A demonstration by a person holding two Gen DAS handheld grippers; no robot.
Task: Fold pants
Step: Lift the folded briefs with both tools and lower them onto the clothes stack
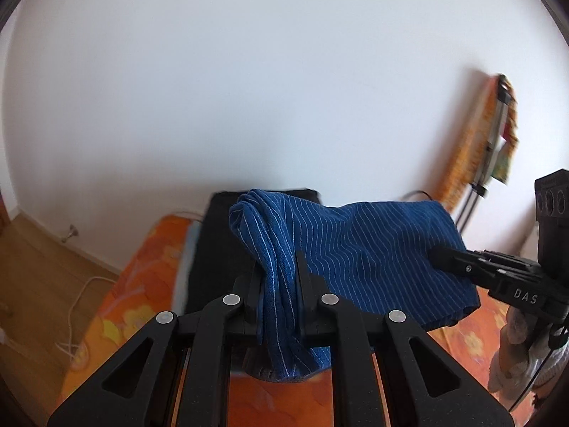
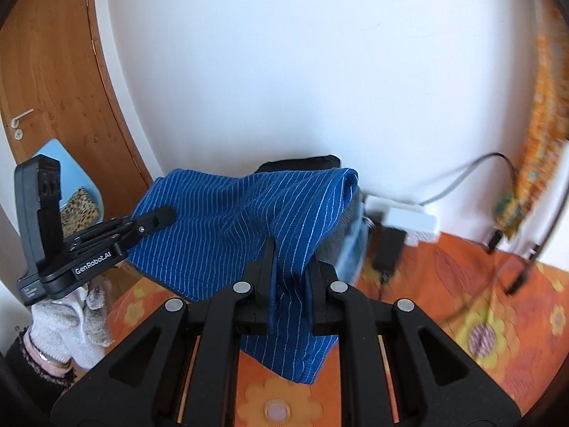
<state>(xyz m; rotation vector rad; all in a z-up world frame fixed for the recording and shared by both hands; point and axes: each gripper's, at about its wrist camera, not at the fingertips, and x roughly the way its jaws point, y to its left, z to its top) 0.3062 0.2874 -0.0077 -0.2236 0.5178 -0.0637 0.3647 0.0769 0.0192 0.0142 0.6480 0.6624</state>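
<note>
The pants (image 1: 359,249) are blue with thin white stripes and hang stretched between my two grippers above an orange flowered bed cover (image 1: 142,284). My left gripper (image 1: 279,270) is shut on a bunched edge of the pants. My right gripper (image 2: 290,252) is shut on the opposite edge of the pants (image 2: 220,213). In the left wrist view the right gripper (image 1: 441,254) pinches the cloth at the right. In the right wrist view the left gripper (image 2: 165,217) pinches it at the left.
A stack of folded dark clothes (image 1: 213,235) lies on the bed against the white wall. A white power strip (image 2: 405,217) with a black plug and cables sits by the wall. A wooden door (image 2: 60,82) stands at the left.
</note>
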